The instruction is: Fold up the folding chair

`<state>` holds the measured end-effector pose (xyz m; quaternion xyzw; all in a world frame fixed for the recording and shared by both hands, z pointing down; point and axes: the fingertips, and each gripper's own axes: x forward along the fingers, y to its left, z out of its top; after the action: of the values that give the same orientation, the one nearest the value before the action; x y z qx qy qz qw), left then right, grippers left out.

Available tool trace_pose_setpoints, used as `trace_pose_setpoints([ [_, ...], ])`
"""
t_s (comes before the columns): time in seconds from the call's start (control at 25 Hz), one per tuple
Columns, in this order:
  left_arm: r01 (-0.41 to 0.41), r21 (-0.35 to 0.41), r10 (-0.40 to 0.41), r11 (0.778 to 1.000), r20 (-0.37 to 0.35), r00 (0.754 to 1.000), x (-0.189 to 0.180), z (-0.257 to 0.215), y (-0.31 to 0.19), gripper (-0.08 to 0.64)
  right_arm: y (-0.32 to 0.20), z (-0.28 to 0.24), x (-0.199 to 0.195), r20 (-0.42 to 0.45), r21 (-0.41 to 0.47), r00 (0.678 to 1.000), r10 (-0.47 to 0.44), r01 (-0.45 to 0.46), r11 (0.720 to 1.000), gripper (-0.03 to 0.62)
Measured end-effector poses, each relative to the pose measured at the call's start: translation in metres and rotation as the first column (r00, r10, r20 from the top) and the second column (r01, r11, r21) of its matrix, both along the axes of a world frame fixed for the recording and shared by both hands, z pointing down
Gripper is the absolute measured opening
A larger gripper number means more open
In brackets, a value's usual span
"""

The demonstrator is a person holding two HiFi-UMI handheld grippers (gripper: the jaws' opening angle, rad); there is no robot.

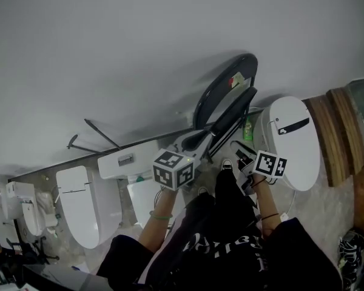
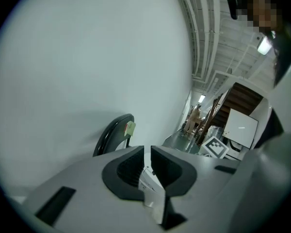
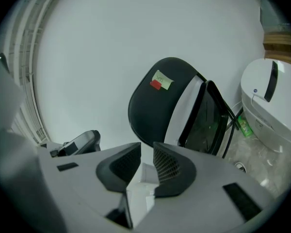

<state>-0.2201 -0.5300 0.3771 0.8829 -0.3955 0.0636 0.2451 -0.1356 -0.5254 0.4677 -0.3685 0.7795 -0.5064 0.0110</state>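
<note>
The folding chair (image 1: 225, 99) stands folded flat, its dark seat drawn up against the rounded black backrest, and leans on the white wall (image 1: 139, 53) with its feet on the floor. A small green and red label (image 3: 161, 80) sits near the top of the backrest. In the head view both tongs are held up in front of the person, pointing toward the chair: the left gripper (image 1: 197, 141) below its lower left side, the right gripper (image 1: 242, 152) below its lower right. Neither touches it. In the left gripper view the left gripper (image 2: 147, 155) has its jaws nearly together, with only a thin slit between them and nothing in it; the chair (image 2: 111, 132) lies beyond and to the left of them. In the right gripper view the right gripper (image 3: 147, 161) shows a narrow gap, also empty, and the chair (image 3: 155, 110) stands just beyond the jaws. A green bottle (image 3: 243, 125) and a white toilet (image 1: 294, 141) stand beside the chair.
</note>
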Motion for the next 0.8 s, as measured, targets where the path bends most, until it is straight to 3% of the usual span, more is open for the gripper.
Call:
trace_pose_setpoints([
  [0.16,0.034,-0.01,-0.034,0.999,0.018,0.999,-0.004,0.015,0.029,0.011,0.038,-0.001,-0.001,0.008,-0.016,1.0,-0.003,0.003,1.0,0.08],
  [0.36,0.021,-0.062,-0.021,0.998,0.008,1.0,0.009,0.032,0.06,0.003,0.068,-0.006,0.014,-0.016,-0.011,1.0,0.004,-0.004,1.0,0.071],
  [0.64,-0.015,-0.122,0.017,0.992,0.018,1.0,0.06,0.046,0.112,0.003,0.1,-0.018,0.054,-0.011,-0.002,1.0,0.004,-0.004,1.0,0.064],
  [0.8,-0.008,-0.132,0.01,0.991,0.009,1.0,0.098,0.043,0.14,0.003,0.13,-0.023,0.087,-0.059,0.012,0.998,-0.027,0.028,1.0,0.064],
])
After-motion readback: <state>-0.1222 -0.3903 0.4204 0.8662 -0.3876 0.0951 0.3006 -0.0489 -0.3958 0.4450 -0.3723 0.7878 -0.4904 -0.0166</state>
